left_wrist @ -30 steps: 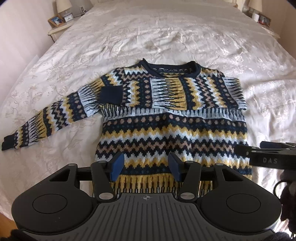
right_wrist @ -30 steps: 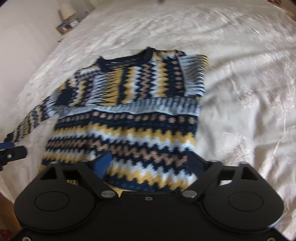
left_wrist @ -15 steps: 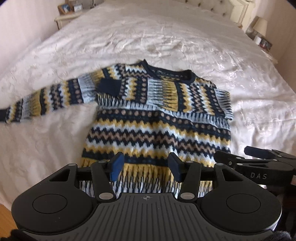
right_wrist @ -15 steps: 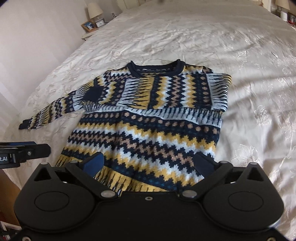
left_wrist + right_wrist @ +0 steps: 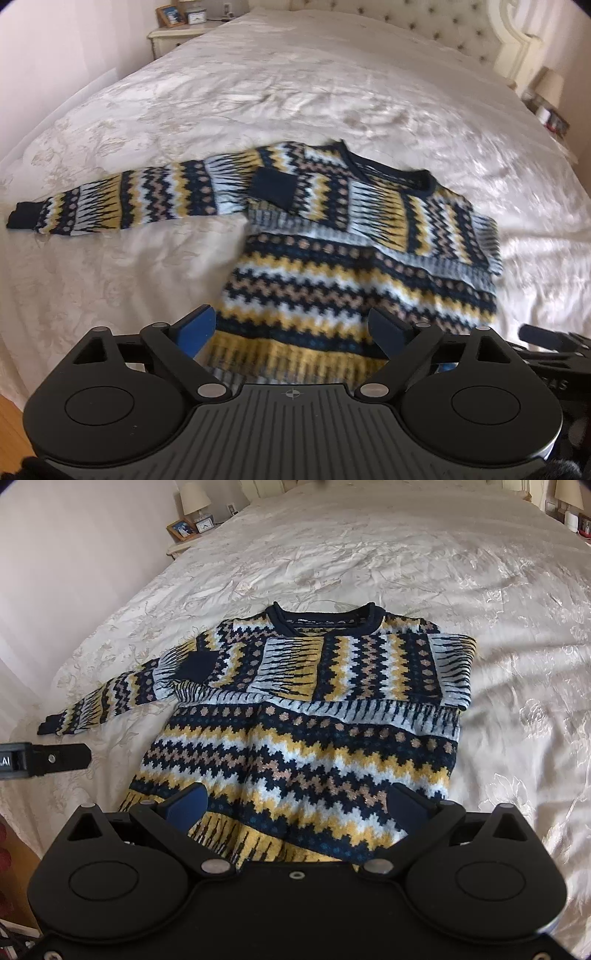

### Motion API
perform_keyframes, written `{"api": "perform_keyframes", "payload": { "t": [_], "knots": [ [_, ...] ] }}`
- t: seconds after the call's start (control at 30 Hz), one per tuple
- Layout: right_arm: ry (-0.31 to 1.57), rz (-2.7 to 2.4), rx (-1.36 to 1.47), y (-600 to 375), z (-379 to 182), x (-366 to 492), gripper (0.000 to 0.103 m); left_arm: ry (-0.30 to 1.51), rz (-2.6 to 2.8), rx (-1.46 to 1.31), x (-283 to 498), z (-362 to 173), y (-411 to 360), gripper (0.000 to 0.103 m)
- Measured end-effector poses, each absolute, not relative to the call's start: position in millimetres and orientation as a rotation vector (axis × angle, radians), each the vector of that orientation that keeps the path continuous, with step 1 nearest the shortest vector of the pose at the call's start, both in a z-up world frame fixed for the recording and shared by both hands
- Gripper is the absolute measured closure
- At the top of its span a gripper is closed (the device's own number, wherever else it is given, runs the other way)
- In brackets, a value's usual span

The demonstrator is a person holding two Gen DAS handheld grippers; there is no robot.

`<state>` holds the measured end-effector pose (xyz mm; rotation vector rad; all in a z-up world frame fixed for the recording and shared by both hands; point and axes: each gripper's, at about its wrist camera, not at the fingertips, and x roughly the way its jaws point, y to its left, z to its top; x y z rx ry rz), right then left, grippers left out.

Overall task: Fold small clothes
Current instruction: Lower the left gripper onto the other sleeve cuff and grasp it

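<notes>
Folding sweater [image 5: 306,734] on bed [image 5: 480,572]: right sleeve done. Left claw [image 5: 291,332] just spread, empty; right claw [image 5: 297,806] spread. Next I grab outstretched sleeve [image 5: 122,201], frame left.

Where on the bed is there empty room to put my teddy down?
The bedspread is bare between the sweater's collar and the headboard, and along the sweater's right side. There is also a bare patch below the stretched-out sleeve. The near edge is crowded by both open grippers.

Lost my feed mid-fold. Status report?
Left gripper just opened wide, nothing between pads. Right gripper open, empty. Sweater flat on bed, one sleeve folded in, other outstretched. Nothing in the way.
</notes>
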<state>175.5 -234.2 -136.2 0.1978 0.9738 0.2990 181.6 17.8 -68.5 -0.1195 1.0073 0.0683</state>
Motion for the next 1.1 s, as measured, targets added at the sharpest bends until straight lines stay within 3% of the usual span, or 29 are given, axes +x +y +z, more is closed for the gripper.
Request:
{"api": "perform_keyframes", "payload": {
  "t": [1.1],
  "knots": [
    [1.020,0.269,0.110,-81.1,-110.5,233.1,0.000,0.938,0.398,-0.274,259.4,-145.6,350.1,0.013]
  ]
}}
